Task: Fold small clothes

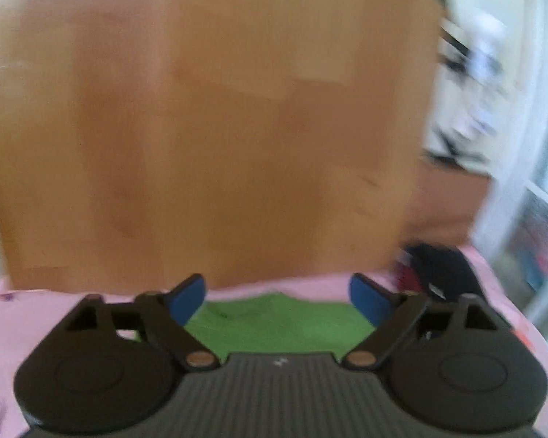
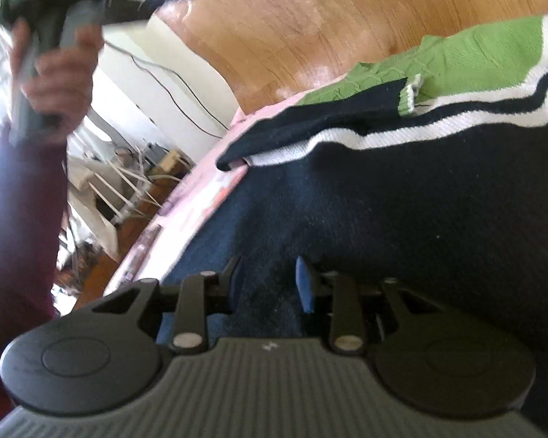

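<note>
A small knitted sweater lies on a pink sheet [image 2: 208, 189]: navy body [image 2: 420, 200], white stripes and a green top part [image 2: 475, 54]. My right gripper [image 2: 268, 284] is low on the navy cloth, jaws narrowed, with a bunch of that fabric between the blue pads [image 2: 305, 284]. My left gripper [image 1: 277, 297] is raised above the sweater's green part [image 1: 277, 325], jaws spread wide and nothing between them. In the right wrist view a person's hand [image 2: 54, 73] holds that left tool up at the top left, blurred.
A big wooden panel [image 1: 219, 127] rises behind the bed. A dark bundle of clothes [image 1: 442, 270] lies on the pink sheet [image 1: 36, 314] at the right. Past the bed edge are white furniture, cables and a slatted rack [image 2: 128, 189].
</note>
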### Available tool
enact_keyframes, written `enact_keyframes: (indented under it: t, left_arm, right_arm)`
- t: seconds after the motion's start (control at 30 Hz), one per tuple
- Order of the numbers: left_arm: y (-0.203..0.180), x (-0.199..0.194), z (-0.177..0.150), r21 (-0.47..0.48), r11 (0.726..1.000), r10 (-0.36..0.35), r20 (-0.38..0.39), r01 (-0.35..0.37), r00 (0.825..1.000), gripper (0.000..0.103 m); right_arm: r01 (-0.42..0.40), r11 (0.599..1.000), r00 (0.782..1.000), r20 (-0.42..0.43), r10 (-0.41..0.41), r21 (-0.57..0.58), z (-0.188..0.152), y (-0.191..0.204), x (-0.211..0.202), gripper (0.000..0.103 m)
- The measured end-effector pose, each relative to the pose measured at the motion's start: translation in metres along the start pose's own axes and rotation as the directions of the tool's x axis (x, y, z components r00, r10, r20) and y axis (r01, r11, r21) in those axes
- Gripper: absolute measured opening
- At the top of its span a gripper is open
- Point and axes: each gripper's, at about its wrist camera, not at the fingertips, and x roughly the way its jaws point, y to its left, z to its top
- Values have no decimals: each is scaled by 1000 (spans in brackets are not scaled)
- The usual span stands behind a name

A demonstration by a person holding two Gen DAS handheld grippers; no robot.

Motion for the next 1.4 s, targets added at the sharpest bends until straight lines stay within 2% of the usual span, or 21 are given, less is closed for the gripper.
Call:
enact_keyframes:
  t: [0.13, 0.23, 0.37, 0.43, 0.47, 0.53, 0.6, 0.63, 0.73, 0.77, 0.83, 0.97, 1.0, 1.03, 1.07, 1.1, 1.2, 1.27, 1.33, 1.37, 1.4]
  left_arm:
    - [55, 1, -10, -89, 980, 178, -21, -180, 984, 98]
    - [97, 22, -36, -197, 945, 241, -122, -262, 963, 98]
    - [140, 42, -68, -279, 913, 246, -203, -296, 948, 98]
    - [157, 49, -75, -299, 902, 254, -217, -312, 942, 98]
    - [165, 50, -78, -309, 896, 255, -227, -318, 940, 98]
    - [175, 59, -85, -329, 885, 257, -247, -330, 934, 98]
    - [188, 63, -88, -343, 879, 251, -255, -330, 934, 98]
    - [192, 67, -89, -353, 879, 240, -254, -321, 937, 98]
    - [198, 68, -90, -372, 887, 187, -250, -273, 950, 98]
    - [195, 74, -93, -376, 891, 166, -254, -255, 953, 98]
    - [189, 88, -97, -384, 900, 108, -264, -207, 959, 98]
    - [172, 113, -102, -395, 913, -9, -278, -105, 961, 97]
    - [166, 122, -103, -383, 918, -10, -289, -106, 957, 90]
    - [161, 129, -104, -361, 925, -3, -310, -115, 951, 47]
    - [155, 135, -105, -324, 936, 21, -329, -133, 944, 24]
    - [150, 134, -102, -281, 945, 73, -313, -166, 947, 13]
    - [157, 115, -87, -324, 938, 70, -170, -123, 983, 12]
    - [158, 101, -81, -316, 944, 86, -59, -100, 995, 11]
    - [151, 111, -87, -249, 951, 170, -79, -184, 982, 15]
    - [147, 122, -91, -206, 951, 207, -134, -231, 969, 19]
    - [145, 136, -99, -155, 944, 255, -212, -291, 943, 22]
  right_arm:
    - [-24, 999, 990, 136, 29, -39, 42, -2, -29, 36]
    - [134, 988, 973, 202, -115, -79, 88, -11, -25, 36]
    - [349, 935, 932, 123, -340, -60, 122, -40, 29, 36]
    - [292, 956, 956, 46, -291, -16, 126, -56, 54, 32]
    - [283, 959, 959, 18, -282, -8, 125, -60, 66, 17]
    - [329, 940, 944, 44, -326, -90, 127, -51, 73, 11]
    - [352, 926, 932, 140, -334, -135, 135, -41, 56, 10]
    - [376, 917, 914, 216, -342, -136, 142, -40, 40, 10]
    - [517, 853, 807, 374, -457, -74, 157, -48, 3, 10]
    - [534, 843, 803, 349, -482, -66, 159, -55, 0, 10]
    - [511, 859, 835, 264, -483, -43, 157, -70, 4, 10]
    - [520, 852, 838, 231, -495, -59, 142, -73, 16, 11]
    - [509, 860, 843, 228, -487, -46, 142, -74, 16, 11]
    - [504, 863, 845, 226, -484, -38, 143, -73, 17, 11]
    - [502, 864, 846, 226, -482, -36, 144, -73, 17, 11]
    - [499, 866, 848, 228, -478, -39, 145, -71, 16, 11]
    - [465, 885, 857, 267, -440, -34, 146, -58, 4, 11]
    - [450, 893, 861, 272, -430, -13, 145, -56, 1, 11]
    - [486, 874, 853, 218, -474, -5, 142, -63, 12, 11]
    - [518, 856, 843, 172, -510, -1, 139, -71, 22, 15]
    - [548, 837, 829, 139, -543, -1, 136, -81, 30, 12]
